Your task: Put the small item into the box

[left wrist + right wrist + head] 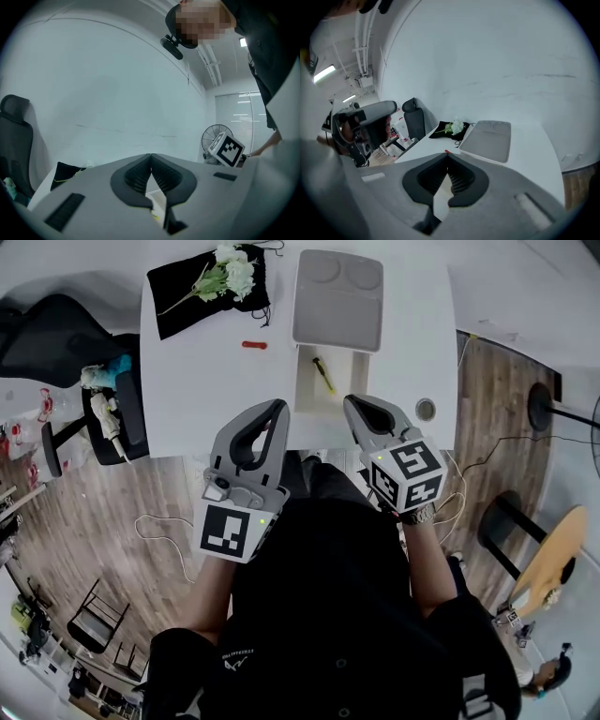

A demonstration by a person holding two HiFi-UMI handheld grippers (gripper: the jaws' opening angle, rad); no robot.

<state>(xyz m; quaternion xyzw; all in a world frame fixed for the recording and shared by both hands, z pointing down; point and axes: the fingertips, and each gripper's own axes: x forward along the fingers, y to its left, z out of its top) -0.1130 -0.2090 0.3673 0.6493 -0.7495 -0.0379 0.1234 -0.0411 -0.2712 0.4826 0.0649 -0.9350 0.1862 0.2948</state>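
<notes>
**Black top** (319, 615) of the person: nearest the camera, filling the lower field.

**Left claw** (278, 409): jaws together, tip to tip, nothing between them. It is held over the near edge of the desk (197, 390).

**Right claw** (352, 402): jaws likewise closed and empty, near the left claw on its right.

**Box** (305, 381): open and pale, just ahead of the two claws and between them. A grey lid (337, 301) lies directly beyond it. It holds one yellow-green stick (323, 374).

**Small red item** (254, 345): on bare desk ahead of the left claw, just left of the box, apart from both claws.

**Black cloth** (187, 301) with white flowers (232, 268): farther ahead, left of the left claw.

**Round disc** (426, 410): on the desk to the right of the right claw.

**Step in hand (judged):** the reach has not begun, and the red item looks like the piece yet to be boxed.

**Next move (judged):** part the left claw's jaws, advance over the red item, and close across its narrow width. Then carry it right and release it inside the box walls.
</notes>
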